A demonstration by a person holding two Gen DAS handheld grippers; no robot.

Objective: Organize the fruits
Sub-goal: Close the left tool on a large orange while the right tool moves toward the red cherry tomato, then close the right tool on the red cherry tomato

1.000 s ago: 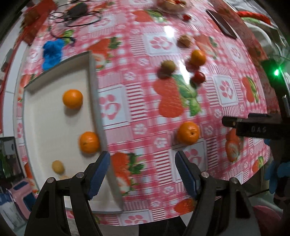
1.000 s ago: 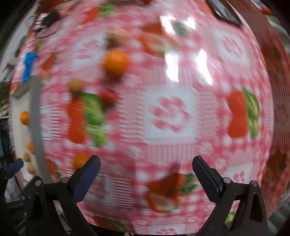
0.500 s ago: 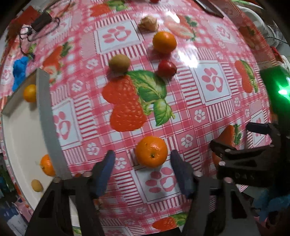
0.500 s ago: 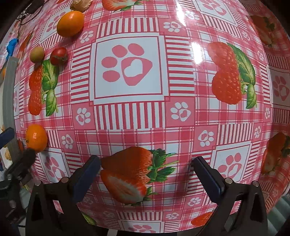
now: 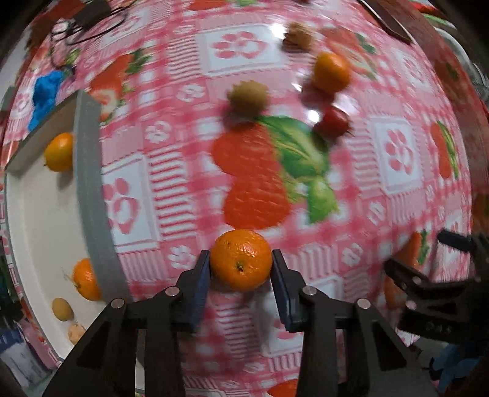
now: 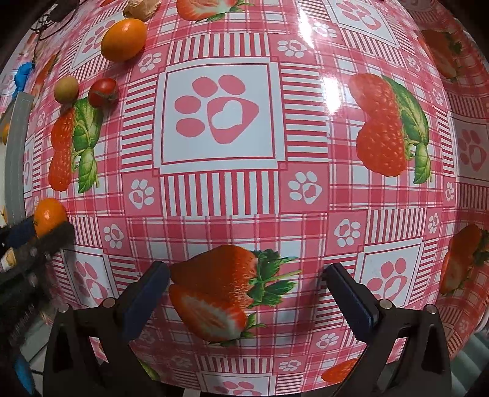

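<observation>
An orange (image 5: 241,258) lies on the pink strawberry tablecloth, and my left gripper (image 5: 240,270) points down over it. Its jaws are closing, with both blue pads against the orange's sides. The right wrist view shows the same orange (image 6: 49,215) at the far left. My right gripper (image 6: 244,284) hangs open over a printed strawberry with nothing between its fingers. Farther off lie another orange (image 5: 331,71), a red tomato (image 5: 333,122), a brown-green fruit (image 5: 249,97) and a walnut-like piece (image 5: 298,36). The white tray (image 5: 88,183) on the left holds two oranges and small yellowish fruits.
A blue cloth (image 5: 45,94) and black cables (image 5: 79,21) lie beyond the tray. A dark flat object (image 5: 388,18) sits at the far right. The table's near edge runs just below both grippers. The right gripper's frame (image 5: 428,284) shows at the right of the left wrist view.
My left gripper has moved right from the tray to the loose orange, sunk over it and narrowed its jaws around it. The right gripper shifted earlier and has held still since.
</observation>
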